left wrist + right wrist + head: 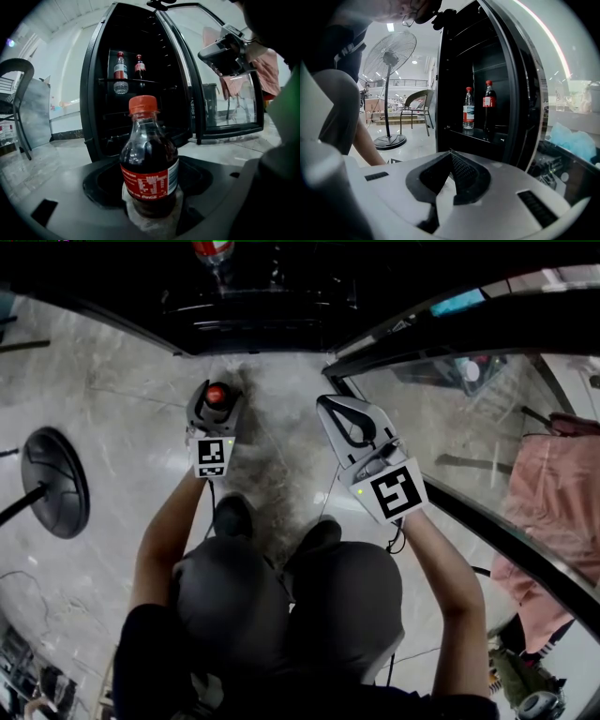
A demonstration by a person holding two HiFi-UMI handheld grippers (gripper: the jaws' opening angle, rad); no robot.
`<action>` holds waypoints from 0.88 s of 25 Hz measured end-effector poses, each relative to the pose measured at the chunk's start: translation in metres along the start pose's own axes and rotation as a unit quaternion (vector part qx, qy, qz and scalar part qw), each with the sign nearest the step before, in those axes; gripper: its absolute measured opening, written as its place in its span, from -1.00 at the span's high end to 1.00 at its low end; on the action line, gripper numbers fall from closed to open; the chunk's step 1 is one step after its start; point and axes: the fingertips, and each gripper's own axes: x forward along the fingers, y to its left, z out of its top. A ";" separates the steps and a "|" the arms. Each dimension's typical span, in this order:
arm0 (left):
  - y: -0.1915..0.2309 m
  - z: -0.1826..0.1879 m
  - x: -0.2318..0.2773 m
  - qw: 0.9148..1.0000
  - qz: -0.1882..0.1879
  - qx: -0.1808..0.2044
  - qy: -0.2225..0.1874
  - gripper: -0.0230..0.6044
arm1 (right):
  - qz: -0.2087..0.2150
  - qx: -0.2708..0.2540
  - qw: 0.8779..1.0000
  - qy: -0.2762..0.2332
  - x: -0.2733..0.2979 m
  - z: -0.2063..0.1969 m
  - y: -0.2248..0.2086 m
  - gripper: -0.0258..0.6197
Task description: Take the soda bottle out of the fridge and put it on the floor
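Observation:
A dark soda bottle (149, 168) with a red cap and red label stands upright between the jaws of my left gripper (150, 213), which is shut on its lower body. From above, only the red cap of this soda bottle (217, 394) shows, inside the left gripper (214, 411), low over the floor in front of the open black fridge (262, 306). I cannot tell whether the bottle rests on the floor. My right gripper (330, 407) hovers to the right, near the fridge door. The right gripper (450, 154) is shut and empty.
Two more bottles (489, 110) stand on a fridge shelf (136, 82). The glass fridge door (469, 418) swings open at the right. A standing fan (389, 61) has its round base (56, 482) on the marble floor at the left. My knees (281, 615) fill the lower middle.

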 end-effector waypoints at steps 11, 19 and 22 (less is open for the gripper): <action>0.002 -0.007 -0.004 1.000 0.009 0.006 0.010 -0.12 | -0.006 0.007 1.000 -0.006 -0.004 -0.001 0.001 0.86; 0.000 -0.001 -0.007 1.000 -0.003 0.024 0.012 -0.12 | -0.010 0.010 1.000 -0.006 -0.007 -0.006 0.006 0.86; -0.001 0.009 -0.010 1.000 -0.008 0.029 -0.010 -0.12 | -0.010 0.011 1.000 -0.005 -0.007 -0.008 0.007 0.86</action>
